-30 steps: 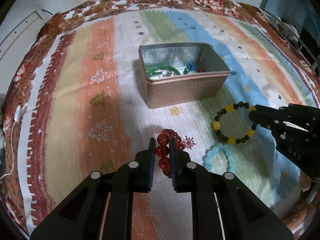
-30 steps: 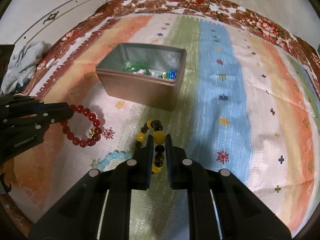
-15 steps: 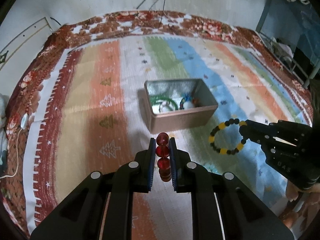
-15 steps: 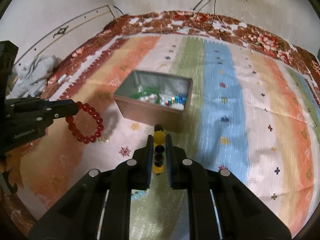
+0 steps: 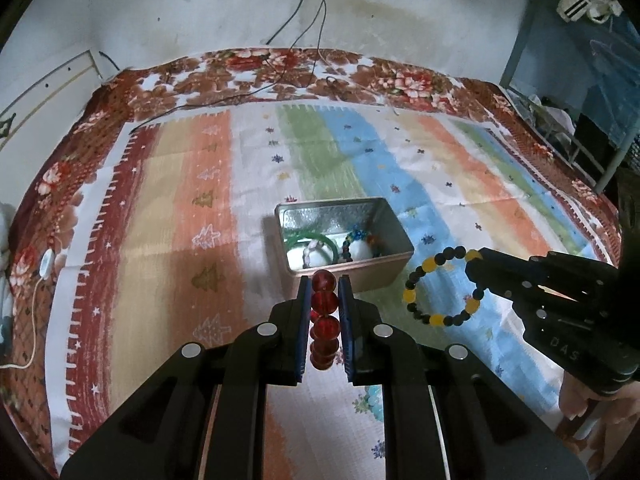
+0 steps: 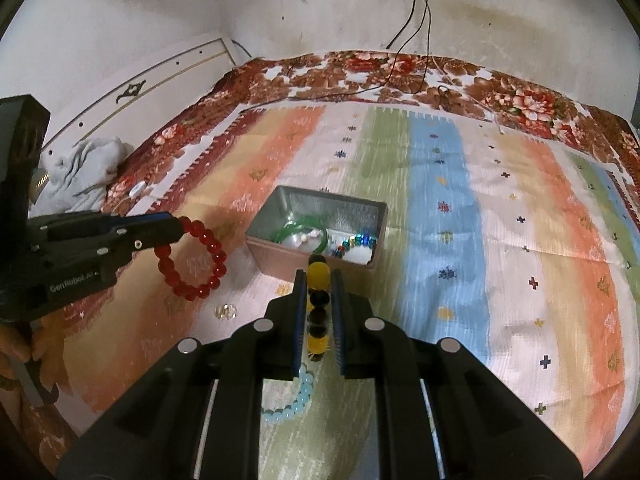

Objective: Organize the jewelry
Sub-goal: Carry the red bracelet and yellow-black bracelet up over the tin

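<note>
Underneath, striped cloth (image 6: 436, 216) w/ floral border (wall (image 6: 280, 4) stained).

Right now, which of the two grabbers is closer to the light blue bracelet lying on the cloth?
Right, as far as I can tell. The right gripper hangs just above the blue bracelet. The left gripper is off to its left, holding the red bracelet.

White lettering "GenRobot.AI" runs along the side of the left gripper (image 6: 182, 227); the right gripper (image 5: 474, 266) carries raised letters "DAS".
</note>
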A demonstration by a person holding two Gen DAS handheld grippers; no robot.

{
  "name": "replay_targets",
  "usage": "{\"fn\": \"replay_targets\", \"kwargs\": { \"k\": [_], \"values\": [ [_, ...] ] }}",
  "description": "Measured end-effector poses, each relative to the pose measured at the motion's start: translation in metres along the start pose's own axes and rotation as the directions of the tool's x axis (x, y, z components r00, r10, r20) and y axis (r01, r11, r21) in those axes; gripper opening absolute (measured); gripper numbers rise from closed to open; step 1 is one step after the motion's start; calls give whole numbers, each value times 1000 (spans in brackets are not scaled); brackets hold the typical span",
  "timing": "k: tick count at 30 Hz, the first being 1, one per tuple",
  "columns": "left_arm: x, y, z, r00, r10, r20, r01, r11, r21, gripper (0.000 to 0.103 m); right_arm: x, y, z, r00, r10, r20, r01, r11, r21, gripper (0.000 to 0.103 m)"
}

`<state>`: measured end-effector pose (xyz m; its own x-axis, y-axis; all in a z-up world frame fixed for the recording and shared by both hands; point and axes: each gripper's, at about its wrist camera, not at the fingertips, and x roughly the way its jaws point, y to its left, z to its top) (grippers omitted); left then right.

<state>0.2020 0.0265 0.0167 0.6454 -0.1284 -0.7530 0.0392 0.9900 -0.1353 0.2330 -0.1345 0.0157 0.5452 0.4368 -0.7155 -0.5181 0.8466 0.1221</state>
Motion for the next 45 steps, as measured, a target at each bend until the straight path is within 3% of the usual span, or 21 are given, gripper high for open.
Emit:
{"fn": "replay_targets", "kwargs": {
  "k": [11,25,45],
  "values": [
    [-3,-1,16,999,9,35,-9,1000,-2,13,-5,-5,17,998,-13,65,13,1000,5,13],
    [4,-10,38,997,12,71,-15,999,35,13,8,-3,34,999,7,53,-5,1000,-25,13],
    [26,-17,57,998,17,57,-21,997,79,13,34,-9,52,999,17,29,-16,999,-36,13]
  ]
}}
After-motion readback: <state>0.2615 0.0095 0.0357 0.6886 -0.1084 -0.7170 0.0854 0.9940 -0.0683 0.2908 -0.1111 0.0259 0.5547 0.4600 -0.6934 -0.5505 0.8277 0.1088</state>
